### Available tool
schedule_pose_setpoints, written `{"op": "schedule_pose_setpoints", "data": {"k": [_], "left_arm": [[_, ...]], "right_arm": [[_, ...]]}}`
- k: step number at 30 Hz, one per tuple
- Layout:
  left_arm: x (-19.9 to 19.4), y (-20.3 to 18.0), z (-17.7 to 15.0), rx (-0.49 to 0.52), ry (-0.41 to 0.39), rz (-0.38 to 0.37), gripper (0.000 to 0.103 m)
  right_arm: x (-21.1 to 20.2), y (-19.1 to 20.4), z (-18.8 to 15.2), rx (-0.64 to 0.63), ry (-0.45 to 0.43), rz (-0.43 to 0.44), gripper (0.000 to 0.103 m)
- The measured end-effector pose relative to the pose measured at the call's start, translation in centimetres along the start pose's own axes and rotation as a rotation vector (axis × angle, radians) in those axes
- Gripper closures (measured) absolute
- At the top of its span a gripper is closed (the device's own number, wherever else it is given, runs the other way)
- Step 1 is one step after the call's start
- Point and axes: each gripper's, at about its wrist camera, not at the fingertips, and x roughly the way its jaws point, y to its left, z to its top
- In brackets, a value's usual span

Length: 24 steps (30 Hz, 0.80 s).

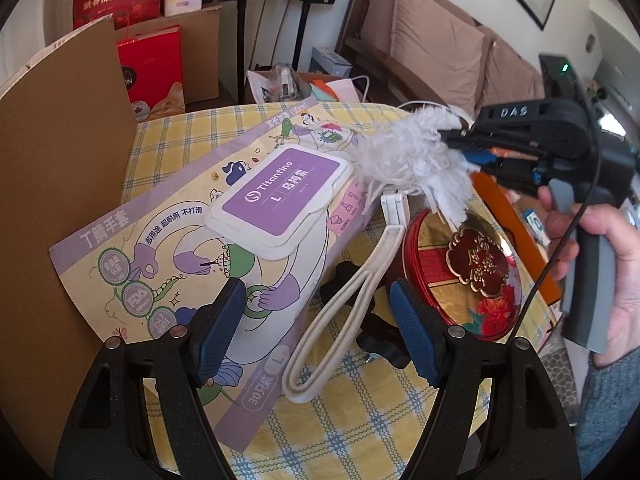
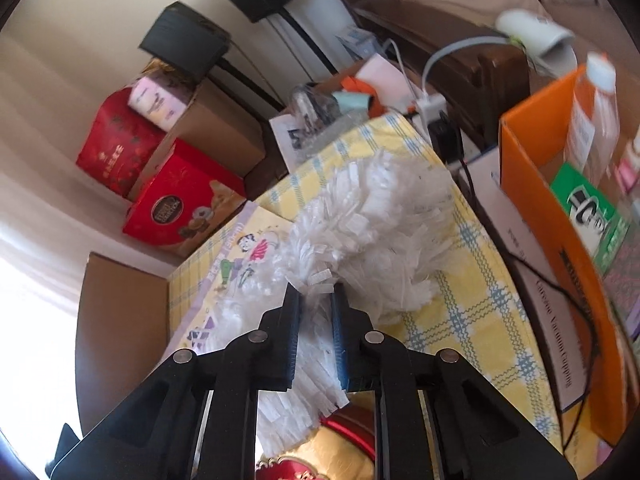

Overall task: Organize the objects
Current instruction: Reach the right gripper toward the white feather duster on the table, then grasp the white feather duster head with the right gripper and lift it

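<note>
The right gripper [image 2: 314,304] pinches the white fluffy head of a duster [image 1: 408,156], its pads pressed into the fibres, above a table [image 1: 360,412] covered in yellow checked cloth. Seen from the left wrist, the duster sits at about 1 o'clock, its white looped handle [image 1: 340,308] trailing down toward 6 o'clock between a glove pack [image 1: 224,236] at 10 o'clock and a red-and-gold tin [image 1: 460,276] at 3 o'clock. The left gripper [image 1: 316,328] hangs spread over the handle, holding nothing. A hand [image 1: 600,256] grips the right tool at 3 o'clock.
</note>
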Motion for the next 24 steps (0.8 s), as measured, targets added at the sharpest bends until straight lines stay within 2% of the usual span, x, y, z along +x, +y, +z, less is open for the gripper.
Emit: {"op": "schedule_pose_setpoints", "data": {"k": [6, 17, 18, 20, 22, 24], "left_arm": [[-0.3, -0.8, -0.3, 0.039, 0.006, 0.000, 0.032], [-0.6, -1.5, -0.5, 0.059, -0.001, 0.005, 0.032], [-0.6, -1.5, -0.6, 0.061, -0.006, 0.008, 0.033], [-0.3, -1.6, -0.6, 0.073, -0.003, 0.019, 0.044], [-0.2, -1.9, -0.8, 0.098, -0.002, 0.055, 0.050], [-0.5, -2.2, -1.1, 0.113, -0.006, 0.064, 0.050]], "right_arm": [[-2.2, 2.5, -0.5, -0.073, -0.064, 0.041, 0.093], [-7.3, 7.4, -1.3, -0.174, -0.109, 0.155, 0.098], [-7.8, 7.9, -1.5, -0.186, -0.113, 0.161, 0.098], [-8.7, 8.9, -1.9, -0.220, -0.122, 0.165, 0.098], [-8.9, 9.7, -2.3, -0.252, -0.116, 0.153, 0.098], [-8.1, 9.5, -2.1, -0.248, -0.084, 0.112, 0.094]]}}
